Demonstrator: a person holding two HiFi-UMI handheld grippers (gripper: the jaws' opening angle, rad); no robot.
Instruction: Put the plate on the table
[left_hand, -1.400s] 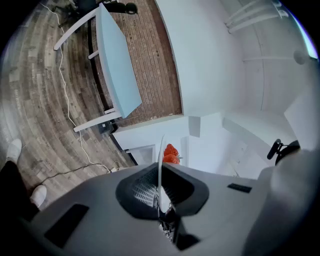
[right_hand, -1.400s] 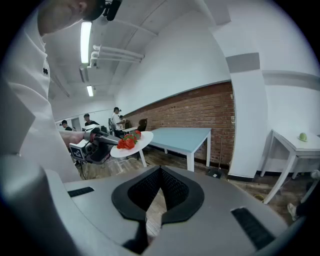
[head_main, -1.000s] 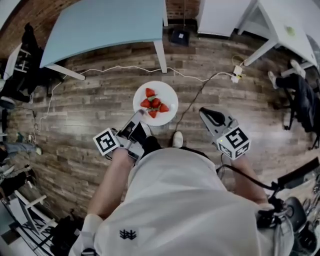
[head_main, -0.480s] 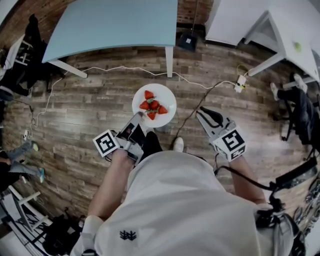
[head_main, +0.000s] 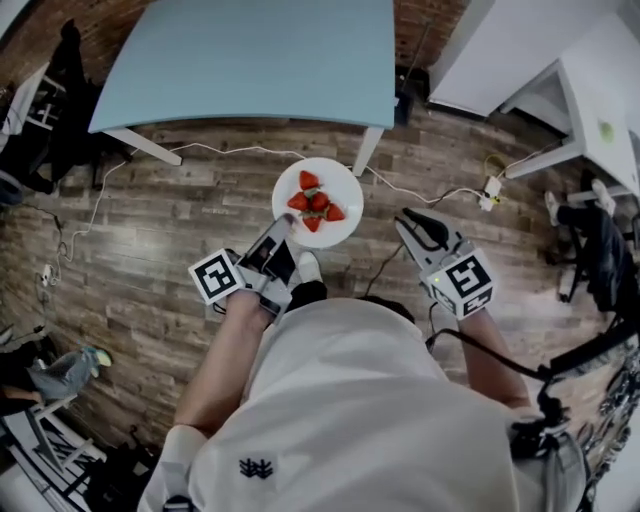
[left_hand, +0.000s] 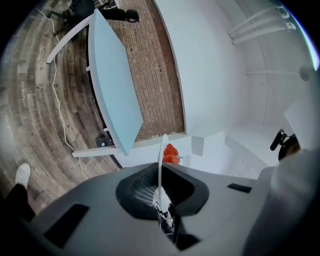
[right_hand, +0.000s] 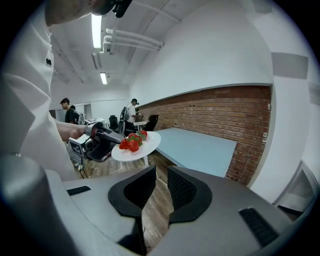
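A white plate (head_main: 346, 186) with several strawberries (head_main: 314, 203) hangs level above the wooden floor, just in front of the light blue table (head_main: 250, 60) and beside its leg. My left gripper (head_main: 278, 232) is shut on the plate's near rim. In the left gripper view the plate (left_hand: 161, 160) shows edge-on between the pads, with strawberries (left_hand: 170, 154) beyond. My right gripper (head_main: 412, 222) is held to the right of the plate, shut with nothing in it. The right gripper view shows the plate (right_hand: 145, 146), the left gripper (right_hand: 107, 137) and the table (right_hand: 200, 147) over my right gripper (right_hand: 161, 185).
White tables (head_main: 600, 70) stand at the back right. A cable with a power strip (head_main: 489, 188) runs across the floor. A dark chair (head_main: 600, 240) is at the right. The person's shoe (head_main: 308, 266) is below the plate. People stand far back in the right gripper view.
The person has stepped toward the blue table. The plate, still in the left gripper, is now close to the table's front edge and leg. The right gripper came along beside it.
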